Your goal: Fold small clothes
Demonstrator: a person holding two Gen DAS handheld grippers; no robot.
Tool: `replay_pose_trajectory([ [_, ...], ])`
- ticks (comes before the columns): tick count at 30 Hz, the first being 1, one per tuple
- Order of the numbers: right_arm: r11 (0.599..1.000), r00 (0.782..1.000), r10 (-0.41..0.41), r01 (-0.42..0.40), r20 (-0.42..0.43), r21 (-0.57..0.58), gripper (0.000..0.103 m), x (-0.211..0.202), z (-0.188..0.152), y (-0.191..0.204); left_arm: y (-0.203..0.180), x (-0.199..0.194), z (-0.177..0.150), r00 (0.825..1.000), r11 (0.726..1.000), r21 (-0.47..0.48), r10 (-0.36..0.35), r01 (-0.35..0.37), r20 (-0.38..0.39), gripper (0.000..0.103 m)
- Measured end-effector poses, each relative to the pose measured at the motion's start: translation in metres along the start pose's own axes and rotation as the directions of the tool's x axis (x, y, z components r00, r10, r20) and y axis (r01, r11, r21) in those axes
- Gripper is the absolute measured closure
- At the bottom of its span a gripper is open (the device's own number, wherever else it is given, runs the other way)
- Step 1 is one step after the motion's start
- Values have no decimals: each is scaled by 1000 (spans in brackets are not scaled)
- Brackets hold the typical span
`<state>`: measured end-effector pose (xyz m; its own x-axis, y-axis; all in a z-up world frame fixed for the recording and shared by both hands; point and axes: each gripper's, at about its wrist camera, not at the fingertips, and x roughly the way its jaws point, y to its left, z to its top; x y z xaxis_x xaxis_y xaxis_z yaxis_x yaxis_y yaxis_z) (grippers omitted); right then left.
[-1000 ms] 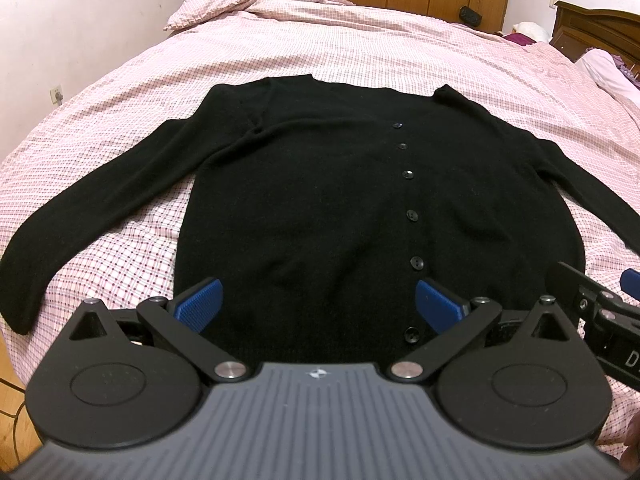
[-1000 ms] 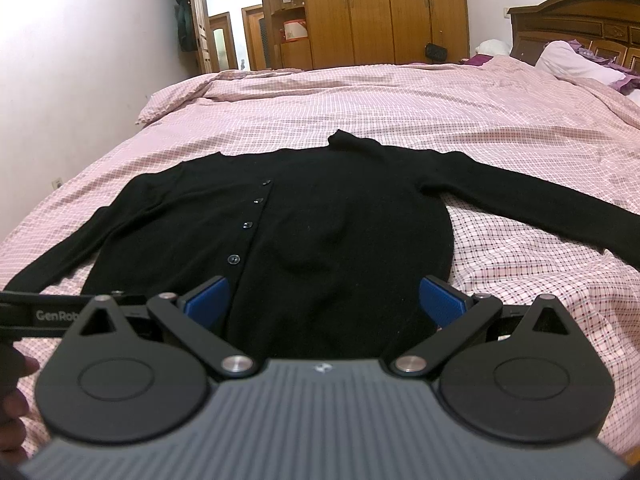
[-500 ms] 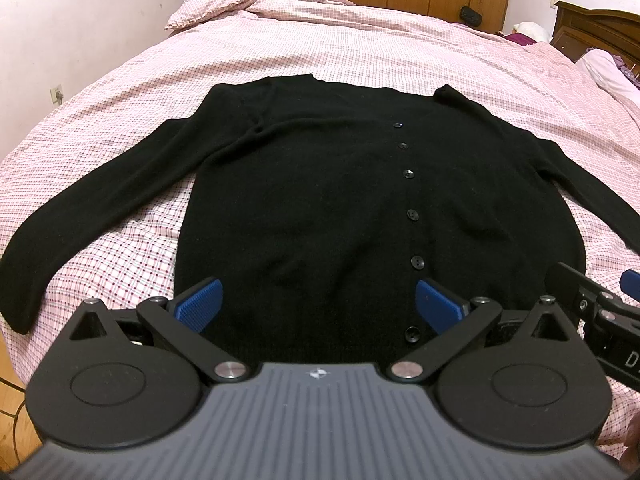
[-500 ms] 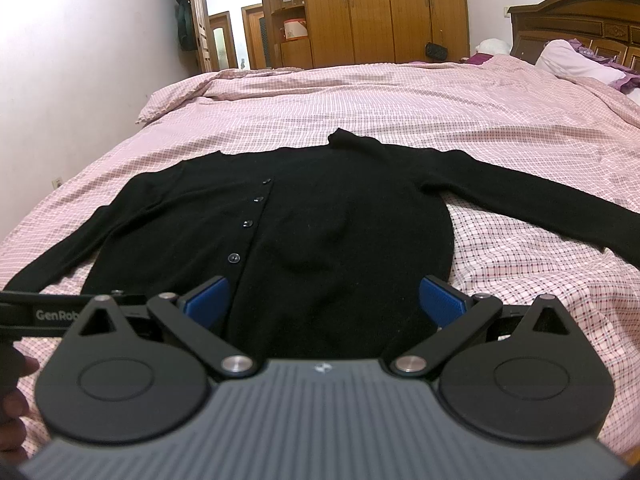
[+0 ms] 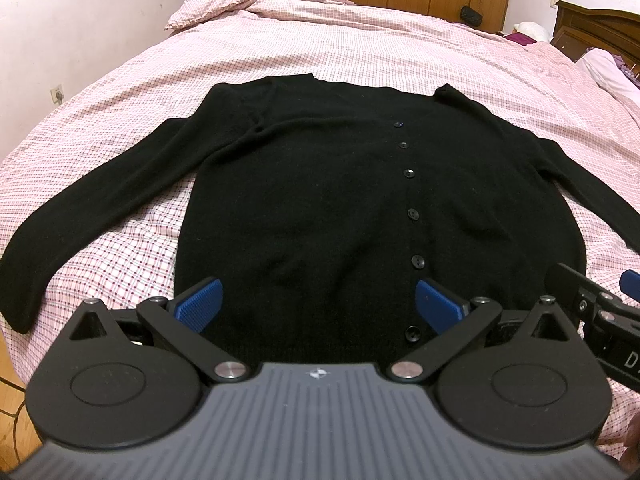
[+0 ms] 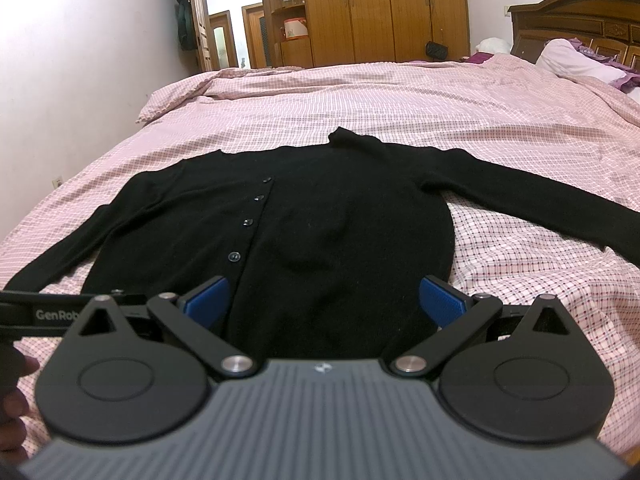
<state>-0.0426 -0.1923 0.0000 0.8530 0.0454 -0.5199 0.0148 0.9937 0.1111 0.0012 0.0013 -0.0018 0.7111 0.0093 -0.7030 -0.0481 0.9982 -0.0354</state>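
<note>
Both wrist views look low along the bed [image 5: 360,40], probably sharing the cardigan [image 5: 320,200] nearby.

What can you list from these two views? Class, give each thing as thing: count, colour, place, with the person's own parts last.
cardigan: one, black, flat on the bed, sleeves spread out
buttons: six showing, dark, in a row down the cardigan's front
bed cover: one, pink check, under the cardigan
headboard: one, dark wood, far right
pillow: one, pale, by the headboard
wardrobe: one, brown wood, far wall
bag: one, black, hanging at the wardrobe
left tool: one, black with blue pads, open, over the cardigan's hem
right tool: one, black with blue pads, open, over the hem
</note>
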Motion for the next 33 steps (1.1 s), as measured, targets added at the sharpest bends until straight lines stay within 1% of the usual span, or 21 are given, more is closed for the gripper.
replay_pose_trajectory([
  [10, 1000, 1000, 4, -4, 1, -3, 0, -1, -5, 2, 0, 0, 0, 1000, 1000, 1, 1, -1, 1, 0],
  [26, 1000, 1000, 27, -27, 2, 0, 0, 1, -2, 1, 4, 3, -1, 1000, 1000, 5, 7, -7, -1, 0],
  [33, 997, 997, 80, -80, 21, -8, 0, 1, 1, 1, 1, 6, 6, 1000, 1000, 25, 11, -11, 3, 0],
])
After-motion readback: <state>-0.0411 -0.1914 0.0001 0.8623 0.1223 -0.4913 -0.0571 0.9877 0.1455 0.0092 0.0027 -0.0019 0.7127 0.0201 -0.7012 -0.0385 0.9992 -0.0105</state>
